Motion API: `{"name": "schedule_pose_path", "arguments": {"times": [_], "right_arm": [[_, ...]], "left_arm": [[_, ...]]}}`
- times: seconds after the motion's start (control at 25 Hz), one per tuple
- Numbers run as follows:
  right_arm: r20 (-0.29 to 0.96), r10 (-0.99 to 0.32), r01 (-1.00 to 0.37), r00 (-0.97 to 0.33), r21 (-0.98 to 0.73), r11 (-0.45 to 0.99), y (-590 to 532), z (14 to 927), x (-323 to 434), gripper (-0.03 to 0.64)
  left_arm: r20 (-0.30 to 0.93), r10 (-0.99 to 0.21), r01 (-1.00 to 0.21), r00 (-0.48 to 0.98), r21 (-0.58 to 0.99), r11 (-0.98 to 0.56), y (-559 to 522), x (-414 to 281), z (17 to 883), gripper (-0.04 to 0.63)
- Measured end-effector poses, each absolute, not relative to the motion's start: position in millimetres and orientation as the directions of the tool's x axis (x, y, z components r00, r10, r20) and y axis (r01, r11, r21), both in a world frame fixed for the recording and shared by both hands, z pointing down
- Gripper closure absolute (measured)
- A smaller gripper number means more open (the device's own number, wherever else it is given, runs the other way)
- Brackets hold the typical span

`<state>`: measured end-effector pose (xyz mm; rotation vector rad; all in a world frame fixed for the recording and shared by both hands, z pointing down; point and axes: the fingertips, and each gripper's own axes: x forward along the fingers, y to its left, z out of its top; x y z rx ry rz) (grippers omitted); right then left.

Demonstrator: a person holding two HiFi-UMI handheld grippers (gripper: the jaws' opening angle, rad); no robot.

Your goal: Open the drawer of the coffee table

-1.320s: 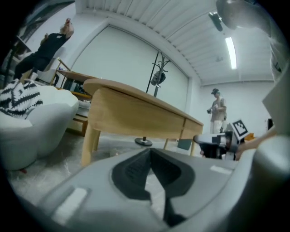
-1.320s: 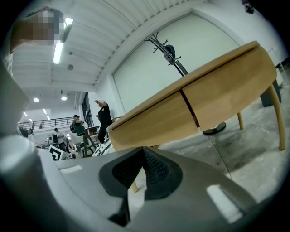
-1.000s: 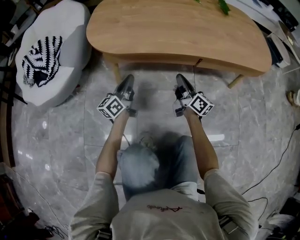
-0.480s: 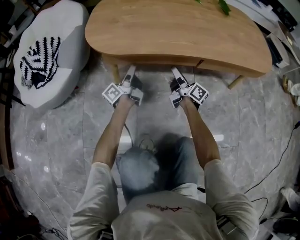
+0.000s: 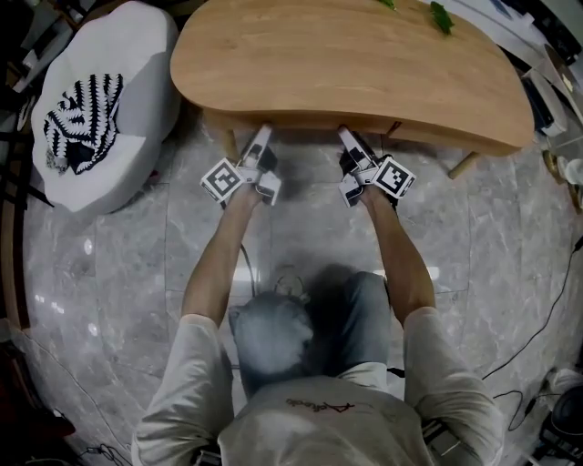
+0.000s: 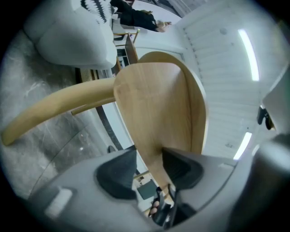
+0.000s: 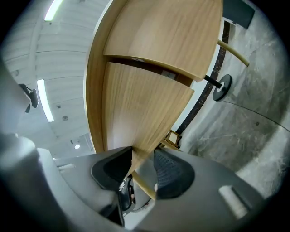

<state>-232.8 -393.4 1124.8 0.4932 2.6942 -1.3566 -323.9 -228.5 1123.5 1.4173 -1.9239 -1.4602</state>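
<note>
The wooden coffee table (image 5: 346, 64) fills the top of the head view, and its drawer front (image 5: 301, 118) runs under the near edge. My left gripper (image 5: 260, 136) reaches under that edge left of centre. Its jaws have just been opening, and the drawer front's edge (image 6: 158, 104) stands between them with a gap at the left pad (image 6: 115, 174). My right gripper (image 5: 348, 136) reaches under the edge further right. Its jaws opened wide, then closed a little; the drawer panel's edge (image 7: 136, 108) lies between the pads without a clear squeeze.
A white pouf (image 5: 137, 55) with a black-and-white striped cloth (image 5: 82, 123) sits left of the table. Table legs (image 5: 463, 164) slant to the marble floor (image 5: 310, 227). Cables (image 5: 547, 309) trail at the right. Green leaves (image 5: 441, 16) lie on the tabletop. The person kneels close behind.
Both grippers moved forward from the open floor to the table's front edge. Their jaws went from shut to open, and the left gripper rolled.
</note>
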Motion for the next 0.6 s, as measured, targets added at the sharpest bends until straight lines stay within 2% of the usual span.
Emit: {"name": "schedule_pose_path", "arguments": {"times": [0.12,0.6], "right_arm": [[-0.206,0.233,0.303,-0.95,-0.78,0.547,-395,1127,-231,0.466],[-0.224,0.232,0.316,-0.947,-0.779,0.541,-380,1127,-201,0.491]], "left_arm": [[-0.263,-0.861,-0.537,-0.435,0.843,0.014,-228,-323,1122,0.433],[-0.284,-0.853,-0.529,-0.437,0.849,-0.011,-214,-294,1122,0.446]]}}
